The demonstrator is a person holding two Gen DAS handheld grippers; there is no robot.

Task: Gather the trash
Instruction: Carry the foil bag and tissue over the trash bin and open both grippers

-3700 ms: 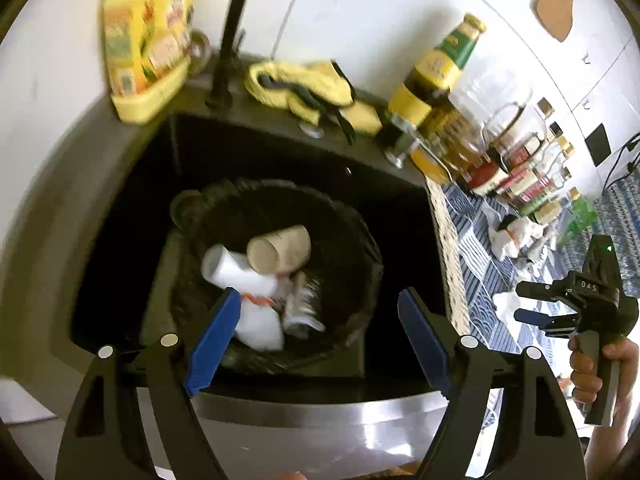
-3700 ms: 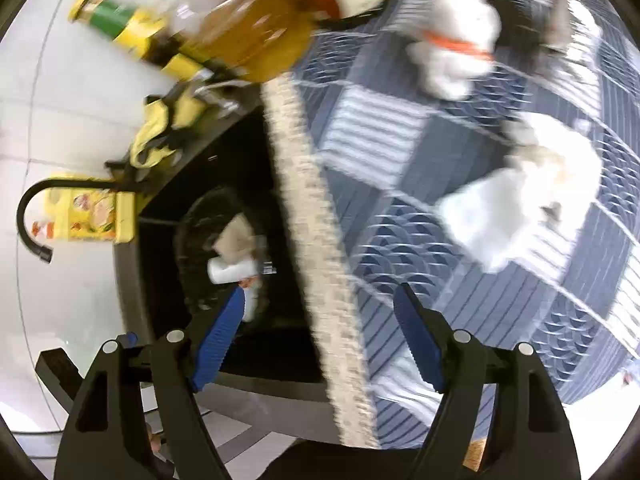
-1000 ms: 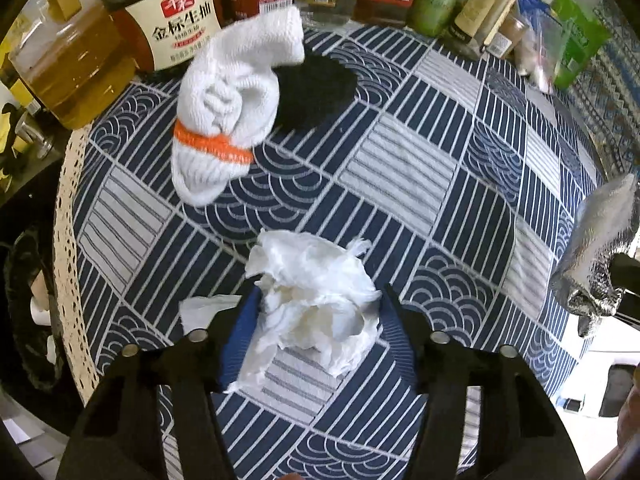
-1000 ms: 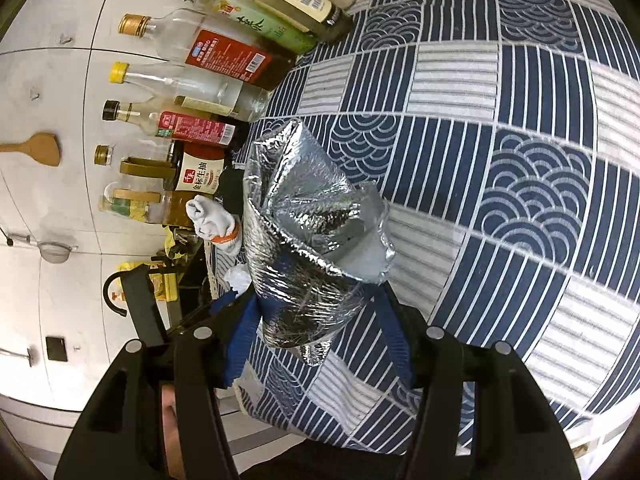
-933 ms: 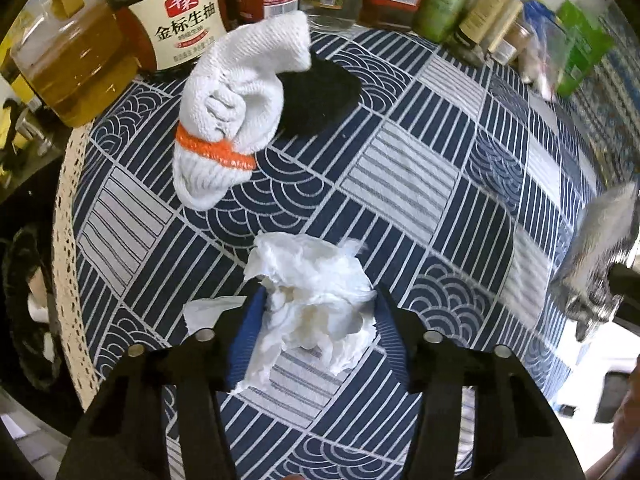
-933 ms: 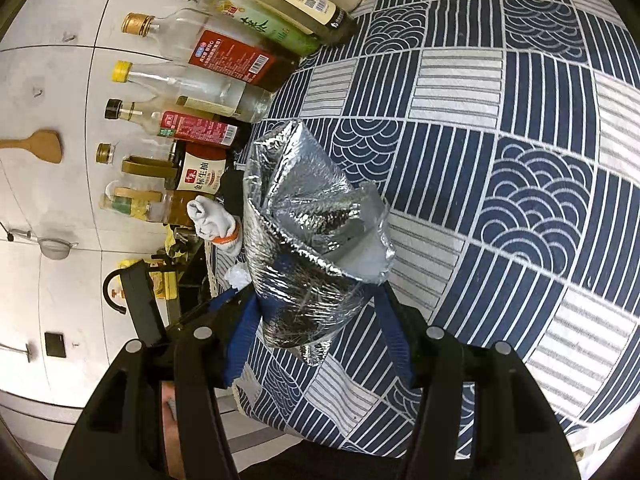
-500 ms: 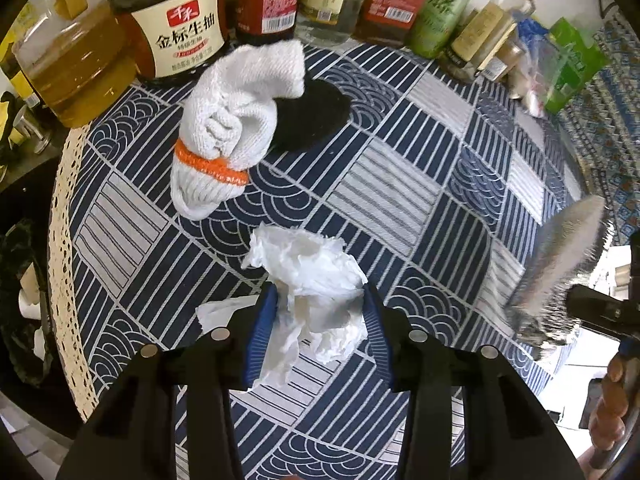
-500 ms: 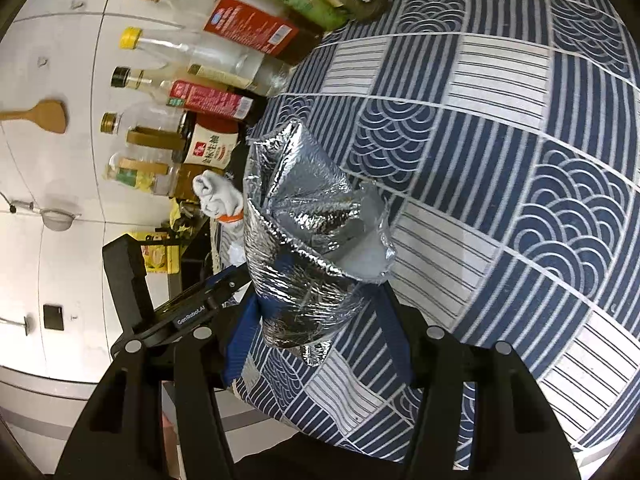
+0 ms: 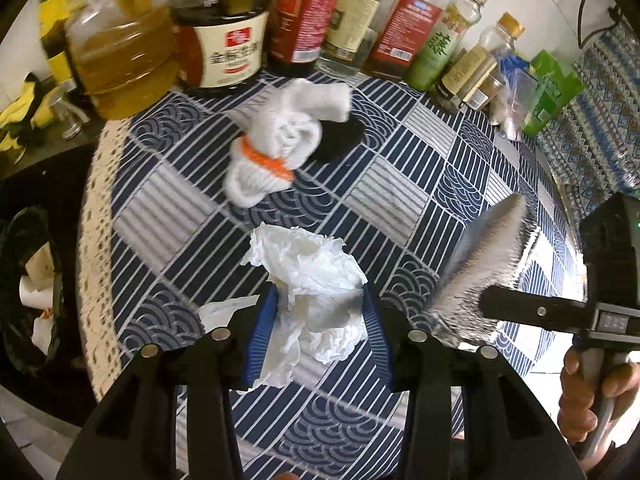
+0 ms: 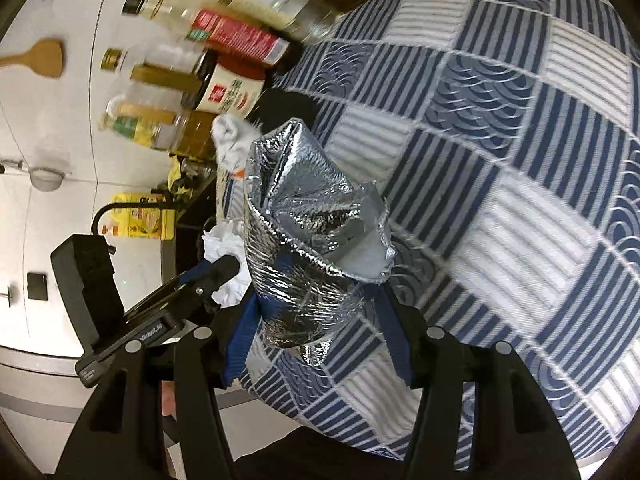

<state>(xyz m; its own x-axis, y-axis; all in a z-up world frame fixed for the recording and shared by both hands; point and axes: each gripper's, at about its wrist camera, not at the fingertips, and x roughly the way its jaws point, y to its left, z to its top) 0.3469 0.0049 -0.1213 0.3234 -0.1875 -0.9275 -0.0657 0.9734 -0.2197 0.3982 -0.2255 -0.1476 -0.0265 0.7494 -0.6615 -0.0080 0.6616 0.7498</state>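
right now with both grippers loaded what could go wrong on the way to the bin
The left gripper pinches only the middle of the crumpled tissue; loose folds hang out and a separate scrap lies on the cloth, so pieces may be left behind. The foil wrapper stands tall above the right gripper, held low, and could slip or brush the bottles.

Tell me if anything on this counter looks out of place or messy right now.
A balled white glove with an orange cuff lies on the patterned tablecloth in front of the sauce bottles, partly over a dark round object. A small scrap of tissue also lies loose beside the crumpled tissue in the left gripper.
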